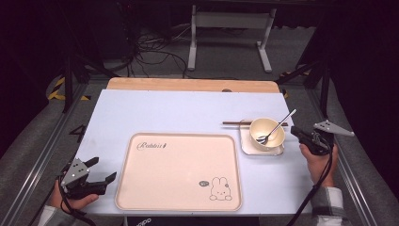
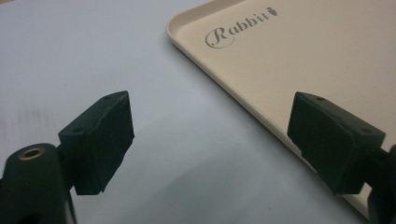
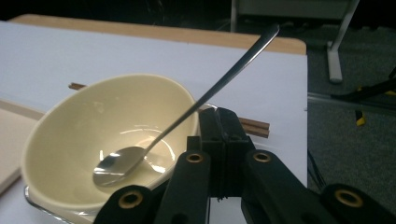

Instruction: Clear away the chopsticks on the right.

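In the high view the right gripper point(image 1: 297, 133) sits at the right of the frame, just beside the cream bowl point(image 1: 267, 133), and the person's right hand point(image 1: 320, 162) holds it from below. Its jaws are pressed together with nothing between them; in the right gripper view the right gripper point(image 3: 223, 122) shows both black jaws flat against each other, their tips close under the bowl's point(image 3: 107, 140) outer wall, though it is not clear whether they touch it. A metal spoon point(image 3: 187, 114) rests inside the bowl, its head on the bottom and its handle leaning over the rim toward the upper right of the frame. The bowl stands on a small clear plate point(image 1: 246, 147), and a pair of dark chopsticks point(image 1: 235, 123) lies behind it, partly hidden by the bowl. The right edge of the white table point(image 1: 164, 113) is near this gripper, so little room is left on that side. At the lower left of the high view the left gripper point(image 1: 104, 170) rests with its jaws spread wide and empty, just beside the left rim of the big beige tray point(image 1: 179, 169). In the left gripper view the tray point(image 2: 299, 51) fills the upper right, and its rounded rim runs between the two jaws. The tray is bare, and the table above it is free too.
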A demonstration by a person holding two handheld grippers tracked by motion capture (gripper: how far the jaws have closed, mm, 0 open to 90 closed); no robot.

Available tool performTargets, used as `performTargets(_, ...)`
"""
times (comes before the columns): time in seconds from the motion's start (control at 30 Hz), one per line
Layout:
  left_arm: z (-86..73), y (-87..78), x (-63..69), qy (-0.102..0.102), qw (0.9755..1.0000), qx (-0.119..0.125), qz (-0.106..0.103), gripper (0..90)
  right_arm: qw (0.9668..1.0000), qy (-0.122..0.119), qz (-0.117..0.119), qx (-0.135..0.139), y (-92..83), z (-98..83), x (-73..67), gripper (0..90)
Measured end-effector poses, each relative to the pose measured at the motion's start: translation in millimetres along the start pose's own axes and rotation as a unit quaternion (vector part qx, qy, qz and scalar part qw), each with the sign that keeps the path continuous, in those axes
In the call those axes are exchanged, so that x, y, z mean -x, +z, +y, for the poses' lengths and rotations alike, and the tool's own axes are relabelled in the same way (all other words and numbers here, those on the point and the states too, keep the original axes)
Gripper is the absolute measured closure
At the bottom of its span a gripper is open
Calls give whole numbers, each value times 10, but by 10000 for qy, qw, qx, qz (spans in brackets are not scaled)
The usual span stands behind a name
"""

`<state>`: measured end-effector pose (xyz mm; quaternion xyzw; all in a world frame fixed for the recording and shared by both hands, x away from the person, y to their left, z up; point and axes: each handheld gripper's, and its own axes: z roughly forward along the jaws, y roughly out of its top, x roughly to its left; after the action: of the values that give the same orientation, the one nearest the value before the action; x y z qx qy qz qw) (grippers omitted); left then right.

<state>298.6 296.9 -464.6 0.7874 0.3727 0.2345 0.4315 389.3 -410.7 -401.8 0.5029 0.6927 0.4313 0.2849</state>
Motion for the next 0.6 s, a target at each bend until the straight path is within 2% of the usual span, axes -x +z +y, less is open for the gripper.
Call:
performTargets(0.23, 30, -17, 38, 44, 10000, 21, -26, 158, 9997, 146, 6, -220, 301, 82, 91, 900)
performTargets(0.4, 22, -56, 36, 9, 10000, 59, 12, 160, 9979, 266, -141, -579, 540, 98, 98, 900)
performTargets(0.6, -29, -158, 39, -41, 9999, 80, 102, 160, 9968, 392, -236, -648, 669, 131, 167, 900)
